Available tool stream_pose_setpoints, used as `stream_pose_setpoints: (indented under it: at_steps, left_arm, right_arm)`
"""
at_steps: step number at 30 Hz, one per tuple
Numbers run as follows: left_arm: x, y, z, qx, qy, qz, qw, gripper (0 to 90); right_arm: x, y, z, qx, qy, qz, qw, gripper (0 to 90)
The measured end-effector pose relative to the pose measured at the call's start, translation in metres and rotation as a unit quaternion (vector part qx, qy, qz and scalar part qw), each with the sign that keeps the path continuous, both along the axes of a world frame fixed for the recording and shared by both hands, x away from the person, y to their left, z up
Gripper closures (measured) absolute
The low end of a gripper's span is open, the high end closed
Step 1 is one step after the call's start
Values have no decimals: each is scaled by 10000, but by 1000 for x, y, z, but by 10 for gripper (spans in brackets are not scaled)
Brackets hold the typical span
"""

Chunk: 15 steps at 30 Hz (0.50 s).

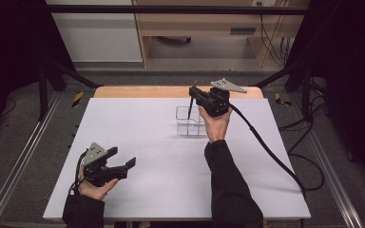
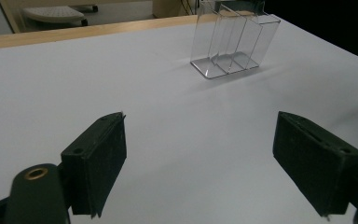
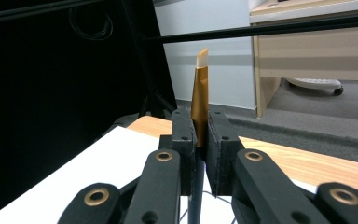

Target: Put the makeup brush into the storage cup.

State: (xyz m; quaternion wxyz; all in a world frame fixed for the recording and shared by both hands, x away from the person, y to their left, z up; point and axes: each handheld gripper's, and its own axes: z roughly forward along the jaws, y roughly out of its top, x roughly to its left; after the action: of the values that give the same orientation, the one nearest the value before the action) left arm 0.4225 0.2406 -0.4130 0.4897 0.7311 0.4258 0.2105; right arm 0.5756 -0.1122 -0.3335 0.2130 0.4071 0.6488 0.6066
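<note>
Floor: grey carpet [image 1: 218,66] beyond the far edge of the table.
Wall: white panel [image 1: 95,33] at far left.
Furniture: light wooden desk [image 1: 204,23] at far centre, cables [image 1: 273,40] hanging by its right leg.
Frame: black bar [image 1: 171,9] across the far top; metal rails [image 1: 19,166] on the floor, left and right.
Sides: dark.

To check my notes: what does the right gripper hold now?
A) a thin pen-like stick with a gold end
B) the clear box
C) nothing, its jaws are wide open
A: the right gripper has its jaws closed on the stick, above the clear box.
</note>
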Motion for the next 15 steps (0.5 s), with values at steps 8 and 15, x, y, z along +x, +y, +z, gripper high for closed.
stream_pose_setpoints:
  at_steps: [8, 15]
  left_arm:
    - [0, 1, 0, -16, -1, 6, 10000, 167]
    - [0, 0, 0, -4, 1, -9, 10000, 168]
  right_arm:
    - [7, 1, -2, -3, 31, -74, 10000, 836]
    - [13, 4, -2, 3, 21, -128, 9999, 835]
